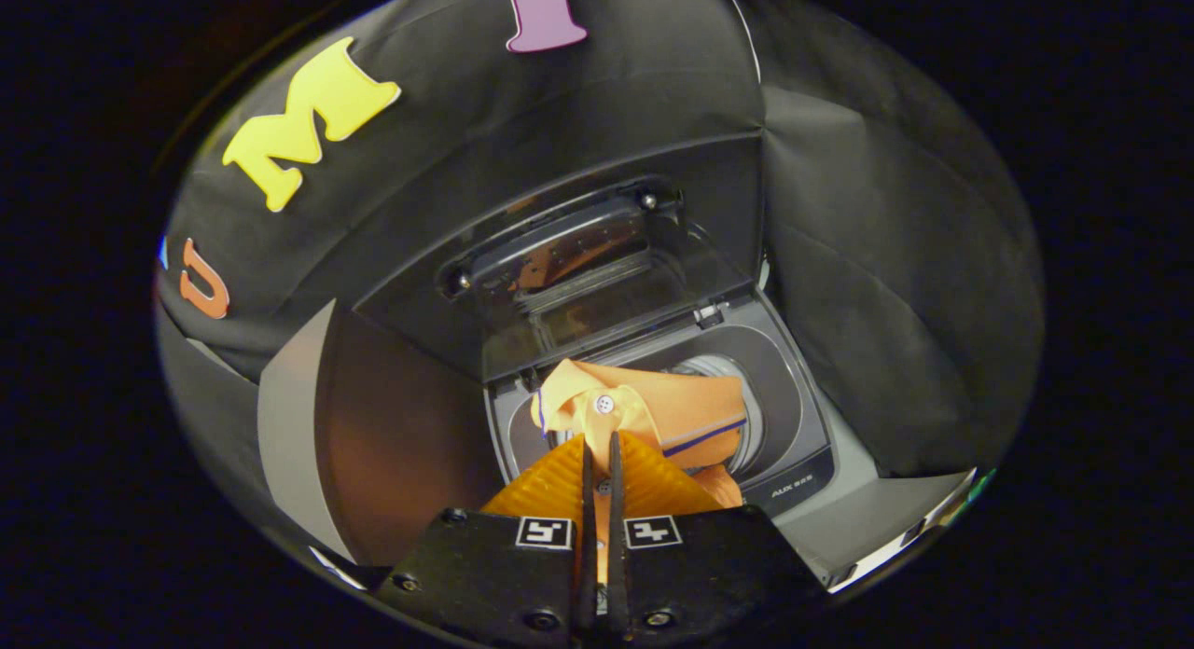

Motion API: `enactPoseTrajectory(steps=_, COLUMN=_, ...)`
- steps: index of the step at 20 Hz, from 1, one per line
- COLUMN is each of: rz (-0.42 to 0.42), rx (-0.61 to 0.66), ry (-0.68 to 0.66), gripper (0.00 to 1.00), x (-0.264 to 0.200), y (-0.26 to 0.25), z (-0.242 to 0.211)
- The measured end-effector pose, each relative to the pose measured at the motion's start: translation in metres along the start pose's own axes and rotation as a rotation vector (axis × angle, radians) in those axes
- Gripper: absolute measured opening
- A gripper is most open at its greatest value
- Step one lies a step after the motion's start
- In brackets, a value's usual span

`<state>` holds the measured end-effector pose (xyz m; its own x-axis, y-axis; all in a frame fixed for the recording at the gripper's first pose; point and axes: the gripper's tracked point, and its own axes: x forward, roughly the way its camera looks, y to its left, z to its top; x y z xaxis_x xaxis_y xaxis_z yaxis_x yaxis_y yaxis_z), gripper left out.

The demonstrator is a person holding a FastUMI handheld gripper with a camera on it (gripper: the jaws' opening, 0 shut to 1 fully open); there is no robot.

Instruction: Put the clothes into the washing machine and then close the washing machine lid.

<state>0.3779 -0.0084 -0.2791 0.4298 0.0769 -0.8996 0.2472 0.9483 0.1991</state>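
Gripper view: nearest to you, at six o'clock, your gripper [602, 467] has its two fingers pressed nearly together, clamped on a fold of one orange garment [653, 411]. A thin strip of the cloth shows in the narrow slit between them.

Just beyond the fingertips, at twelve o'clock from them, the garment bunches up, with a collar edge and one small white button facing you. A dark stripe runs along a hem toward three o'clock. The bundle hangs over the round drum opening of one top-loading washing machine [793, 425], partly inside its mouth. How deep it reaches cannot be told.

Expect the cloth to be soft, light and limp. It will drape and trail rather than hold a shape, and loose parts may catch on the rim of the opening. A pinch on a thick fold, such as the collar near the button, should hold better than a single thin layer, which could slip free.

Further on, at twelve o'clock from the garment, the one lid [597, 267] stands raised and tilted back, with orange reflected in its glossy underside. It is not yet closed.

Farthest away, black cloth walls [886, 257] surround the machine.
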Motion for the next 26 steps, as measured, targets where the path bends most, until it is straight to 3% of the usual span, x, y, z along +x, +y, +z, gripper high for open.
enactPoseTrajectory(steps=15, rz=-0.053, rx=-0.042, ry=0.136, gripper=0.11, x=0.079, y=-0.008, z=-0.019)
enactPoseTrajectory(steps=18, rz=-0.057, rx=-0.075, ry=0.108, gripper=0.12, x=0.081, y=-0.012, z=-0.008)
enactPoseTrajectory(steps=20, rz=-0.084, rx=-0.108, ry=0.087, gripper=0.20, x=0.077, y=-0.015, z=0.003)
enactPoseTrajectory(steps=26, rz=-0.103, rx=-0.224, ry=-0.005, gripper=0.27, x=0.038, y=0.006, z=0.040)
